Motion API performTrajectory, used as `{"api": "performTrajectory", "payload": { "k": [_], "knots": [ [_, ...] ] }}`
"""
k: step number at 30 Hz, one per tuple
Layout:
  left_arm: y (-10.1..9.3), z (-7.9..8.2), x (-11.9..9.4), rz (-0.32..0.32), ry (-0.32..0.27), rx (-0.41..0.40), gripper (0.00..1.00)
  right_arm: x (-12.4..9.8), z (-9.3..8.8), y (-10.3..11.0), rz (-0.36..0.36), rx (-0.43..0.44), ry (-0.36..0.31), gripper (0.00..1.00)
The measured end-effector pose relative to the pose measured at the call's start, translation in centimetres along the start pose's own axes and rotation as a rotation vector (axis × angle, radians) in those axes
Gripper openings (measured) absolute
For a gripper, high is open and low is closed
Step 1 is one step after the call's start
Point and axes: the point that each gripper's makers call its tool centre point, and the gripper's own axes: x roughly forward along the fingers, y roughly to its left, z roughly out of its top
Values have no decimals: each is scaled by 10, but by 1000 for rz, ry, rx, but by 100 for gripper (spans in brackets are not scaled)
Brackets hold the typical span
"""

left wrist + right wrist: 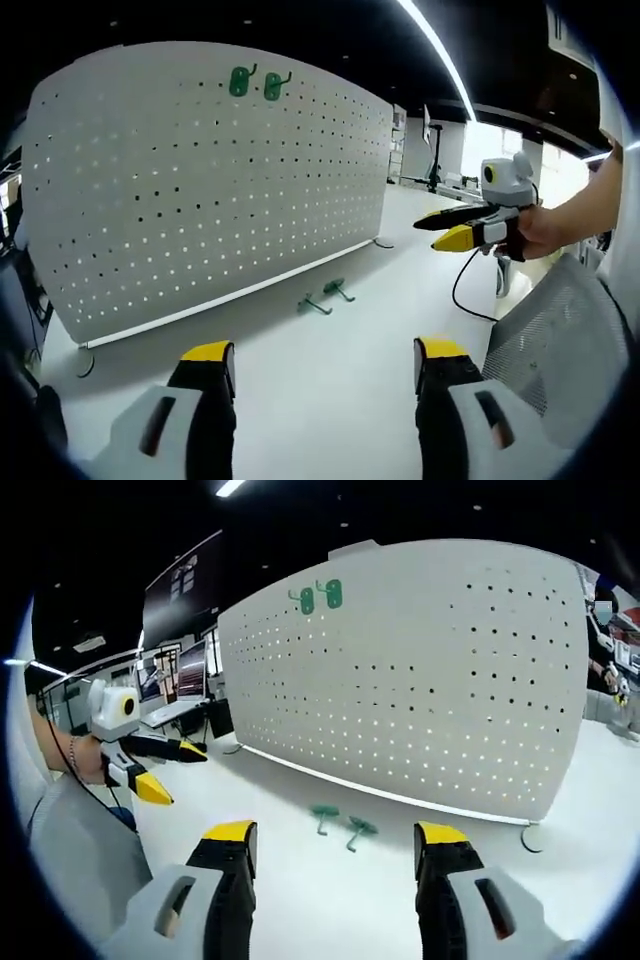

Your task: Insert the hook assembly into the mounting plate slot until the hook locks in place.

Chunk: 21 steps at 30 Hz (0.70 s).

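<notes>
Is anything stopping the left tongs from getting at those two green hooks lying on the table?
Probably not: the left tongs stand open and empty, and the table between them and the green hooks looks bare.

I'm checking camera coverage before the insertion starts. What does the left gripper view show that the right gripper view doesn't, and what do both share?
Left gripper view: the right hand-held gripper, open and empty, held by a hand, with a mesh chair back below it.

Right gripper view: the left hand-held gripper, open and empty, desk monitors behind it, and a person at the far right.

Both: the white pegboard, two green hooks mounted near its top, and two loose green hooks on the table.
</notes>
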Motion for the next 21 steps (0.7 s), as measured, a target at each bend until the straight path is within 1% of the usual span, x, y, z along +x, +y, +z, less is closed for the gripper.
{"api": "performTrajectory", "payload": {
  "k": [8,14,21],
  "knots": [
    [-1,-2,-1,-4,9,-4,74,-5,-6,-2,-4,11,8,62],
    [-1,-4,-1,-5,14,-6,74,-9,-13,-1,0,22,28,61],
    [-3,-8,1,-12,23,-3,74,-14,-20,0,3,33,44,63]
  ]
}}
